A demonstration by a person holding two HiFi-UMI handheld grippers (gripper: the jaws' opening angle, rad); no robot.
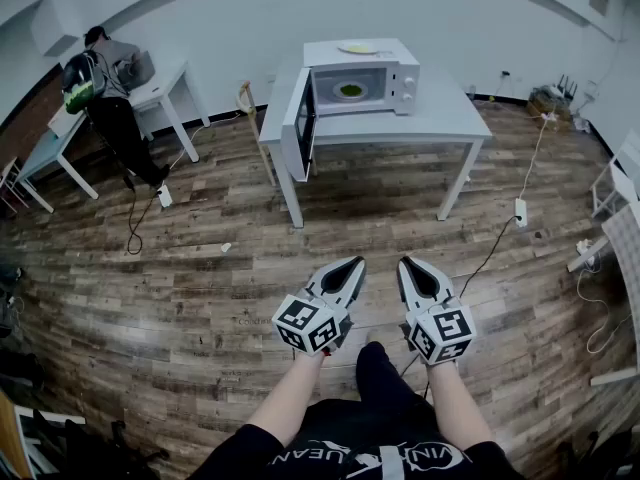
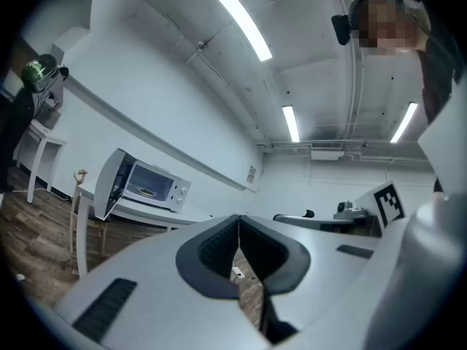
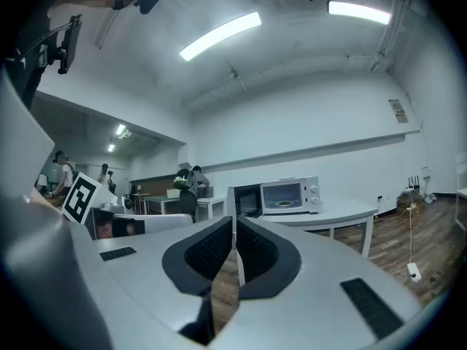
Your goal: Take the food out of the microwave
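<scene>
A white microwave (image 1: 360, 78) stands on a grey-white table (image 1: 440, 123) far ahead, its door (image 1: 300, 120) swung open to the left. Inside it lies a plate with green food (image 1: 350, 90). A second plate (image 1: 357, 48) rests on top of the microwave. Both grippers hang level over the wooden floor, well short of the table. The left gripper (image 1: 356, 263) is shut with nothing between its jaws, and the right gripper (image 1: 408, 263) is shut and empty too. The microwave (image 2: 149, 186) shows small in the left gripper view and the microwave (image 3: 286, 195) in the right gripper view.
A person (image 1: 105, 93) with a backpack stands at a white desk (image 1: 160, 93) at the far left. Cables and a power strip (image 1: 519, 211) lie on the floor right of the table. A white chair (image 1: 615, 183) stands at the right edge. A stick (image 1: 250, 113) leans near the table's left leg.
</scene>
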